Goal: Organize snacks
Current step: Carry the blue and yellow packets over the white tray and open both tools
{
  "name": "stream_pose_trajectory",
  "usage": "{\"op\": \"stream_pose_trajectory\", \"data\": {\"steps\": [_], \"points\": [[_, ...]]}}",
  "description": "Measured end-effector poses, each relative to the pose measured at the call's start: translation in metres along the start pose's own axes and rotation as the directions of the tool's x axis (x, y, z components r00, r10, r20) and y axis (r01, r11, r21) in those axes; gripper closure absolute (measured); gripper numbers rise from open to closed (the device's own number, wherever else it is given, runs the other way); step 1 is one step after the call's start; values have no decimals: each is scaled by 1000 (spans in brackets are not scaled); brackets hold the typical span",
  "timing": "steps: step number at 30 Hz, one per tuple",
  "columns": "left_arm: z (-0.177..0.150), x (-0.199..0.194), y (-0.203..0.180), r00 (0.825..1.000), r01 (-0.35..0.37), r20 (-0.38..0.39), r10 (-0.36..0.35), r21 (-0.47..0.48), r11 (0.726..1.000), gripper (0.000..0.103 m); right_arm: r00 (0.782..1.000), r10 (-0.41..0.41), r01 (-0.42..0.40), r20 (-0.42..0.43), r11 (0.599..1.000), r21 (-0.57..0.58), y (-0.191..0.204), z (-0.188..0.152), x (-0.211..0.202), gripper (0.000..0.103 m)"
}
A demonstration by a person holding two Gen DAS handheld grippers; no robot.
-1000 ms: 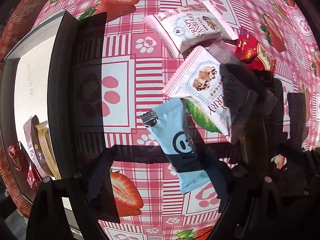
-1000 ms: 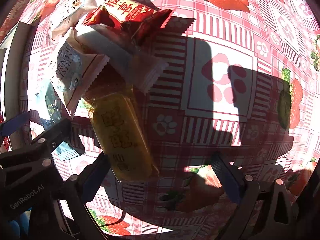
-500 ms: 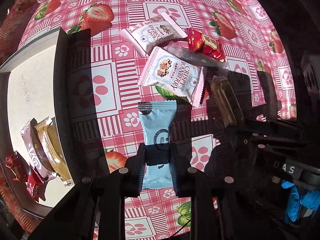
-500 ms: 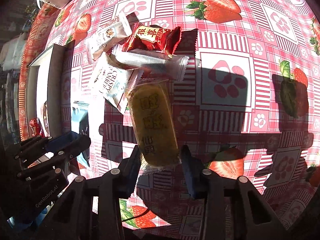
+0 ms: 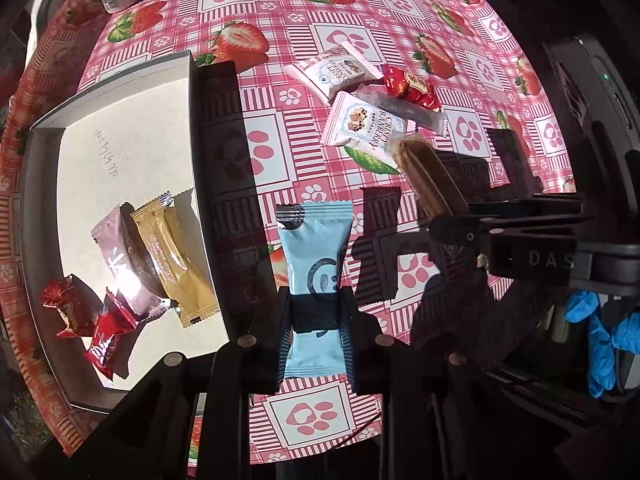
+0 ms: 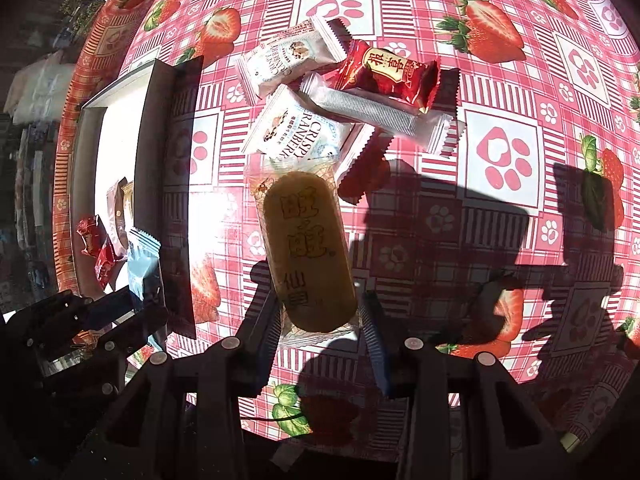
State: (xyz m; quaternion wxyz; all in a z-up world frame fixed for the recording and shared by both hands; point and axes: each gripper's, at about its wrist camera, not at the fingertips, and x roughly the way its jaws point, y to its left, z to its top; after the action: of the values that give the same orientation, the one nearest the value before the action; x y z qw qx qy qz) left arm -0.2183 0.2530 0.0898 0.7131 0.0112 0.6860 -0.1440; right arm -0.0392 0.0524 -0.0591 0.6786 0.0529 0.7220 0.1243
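Strawberry-print tablecloth (image 5: 256, 156) beneath both claws, bearing all items. White tray (image 5: 120, 152), left of the left gripper (image 5: 314, 320), already holding a gold packet (image 5: 172, 256), a mauve packet (image 5: 120, 264) and red candies (image 5: 86, 320). Yellow rice-cracker pack (image 6: 308, 248), clamped at its near end by the right gripper (image 6: 320, 320). Light-blue snack packet (image 5: 316, 264), pinched across its lower half by the left gripper. Ahead lie two Crispy Cranberry packets (image 6: 300, 132), a clear wafer sleeve (image 6: 372, 108) and a red candy pack (image 6: 388, 72). Advisable handling: carry each pack leftward clear of the tray wall, releasing low and beside the packets already there.
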Motion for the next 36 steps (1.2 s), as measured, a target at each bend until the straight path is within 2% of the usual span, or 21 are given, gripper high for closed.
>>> {"op": "stream_pose_trajectory", "data": {"steps": [10, 19, 25, 33, 35, 36], "points": [[0, -32, 75, 994, -31, 97, 44, -125, 992, 78, 1000, -12, 13, 5, 982, -191, 98, 23, -6, 62], [0, -32, 146, 990, -70, 107, 96, -226, 972, 78, 999, -36, 27, -24, 957, -289, 161, 44, 1, 62], [-4, -21, 167, 992, -72, 84, 96, -253, 965, 78, 997, -60, 42, -47, 947, -318, 188, 53, 13, 62], [-5, -9, 165, 993, -73, 69, 91, -225, 972, 78, 993, -95, 68, -68, 944, -322, 205, 58, 25, 62], [-5, -6, 164, 994, -76, 64, 92, -229, 970, 68, 992, -105, 75, -75, 944, -321, 207, 59, 28, 61], [-5, -5, 164, 993, -79, 62, 96, -232, 970, 51, 991, -107, 75, -85, 945, -319, 207, 59, 29, 60]]}}
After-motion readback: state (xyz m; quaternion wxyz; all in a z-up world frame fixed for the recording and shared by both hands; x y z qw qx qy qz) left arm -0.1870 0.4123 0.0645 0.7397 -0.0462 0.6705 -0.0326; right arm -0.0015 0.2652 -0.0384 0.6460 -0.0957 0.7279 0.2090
